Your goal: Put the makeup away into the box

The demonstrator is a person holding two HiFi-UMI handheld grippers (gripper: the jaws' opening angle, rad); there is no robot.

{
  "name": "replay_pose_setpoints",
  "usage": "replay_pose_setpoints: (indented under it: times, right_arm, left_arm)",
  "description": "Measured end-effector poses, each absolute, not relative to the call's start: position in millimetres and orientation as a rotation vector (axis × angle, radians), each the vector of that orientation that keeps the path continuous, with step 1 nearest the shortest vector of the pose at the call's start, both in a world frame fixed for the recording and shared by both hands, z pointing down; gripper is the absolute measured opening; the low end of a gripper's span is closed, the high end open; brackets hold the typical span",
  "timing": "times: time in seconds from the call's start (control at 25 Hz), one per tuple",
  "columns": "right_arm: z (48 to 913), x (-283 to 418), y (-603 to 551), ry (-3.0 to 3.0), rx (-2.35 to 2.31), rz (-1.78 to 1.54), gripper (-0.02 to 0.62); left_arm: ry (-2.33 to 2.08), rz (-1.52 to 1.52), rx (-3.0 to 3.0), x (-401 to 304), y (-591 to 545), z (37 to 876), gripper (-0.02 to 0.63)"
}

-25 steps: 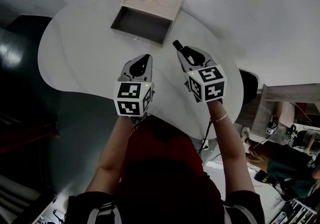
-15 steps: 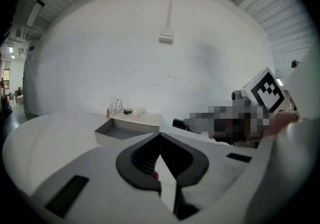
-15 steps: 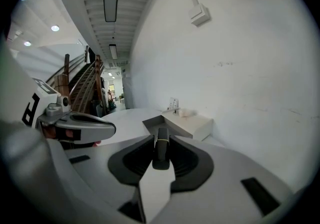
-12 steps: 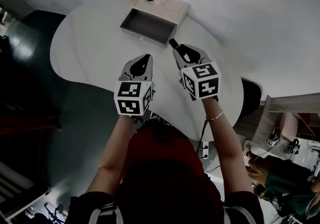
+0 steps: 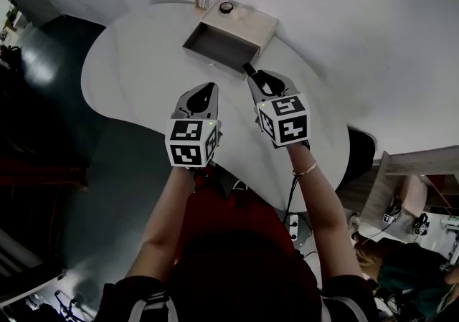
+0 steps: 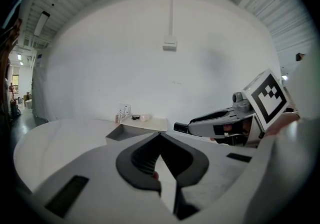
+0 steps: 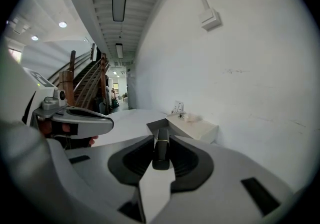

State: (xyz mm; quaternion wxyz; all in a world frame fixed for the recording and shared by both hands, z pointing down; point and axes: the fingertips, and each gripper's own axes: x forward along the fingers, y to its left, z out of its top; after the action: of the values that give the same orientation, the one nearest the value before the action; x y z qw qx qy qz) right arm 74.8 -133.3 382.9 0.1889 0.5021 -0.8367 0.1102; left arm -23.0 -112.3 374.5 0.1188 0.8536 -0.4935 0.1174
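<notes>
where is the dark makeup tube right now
The dark makeup tube is clamped in the right gripper's jaws, centre right in the head view, above the white table and just short of the open box by the wall.

Left gripper (image 6: pixel 160 135) jaws together, tips meeting. Beyond: white table (image 6: pixel 55 135) carrying open box (image 6: pixel 131 129), small items (image 6: pixel 136 117) on its top. Right gripper (image 6: pixel 192 126) at right, dark tube (image 6: pixel 180 127) poking from tip. White wall (image 6: pixel 150 58) behind.

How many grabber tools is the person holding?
2. The left hand-held gripper hovers over the table, shut and empty; the right hand-held gripper beside it grips a dark tube, near the open box. No others show.
</notes>
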Motion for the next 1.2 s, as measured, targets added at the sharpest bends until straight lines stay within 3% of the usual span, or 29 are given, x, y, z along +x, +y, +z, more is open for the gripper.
replay_pose_setpoints:
  times: [1.2]
  right_arm:
    - [456.6, 27.6, -262.1, -2.088, 1.51, 0.424, 0.101]
  left_arm:
    - [-1.129, 0.406, 2.518, -58.1, -250.1, 429.1, 0.021]
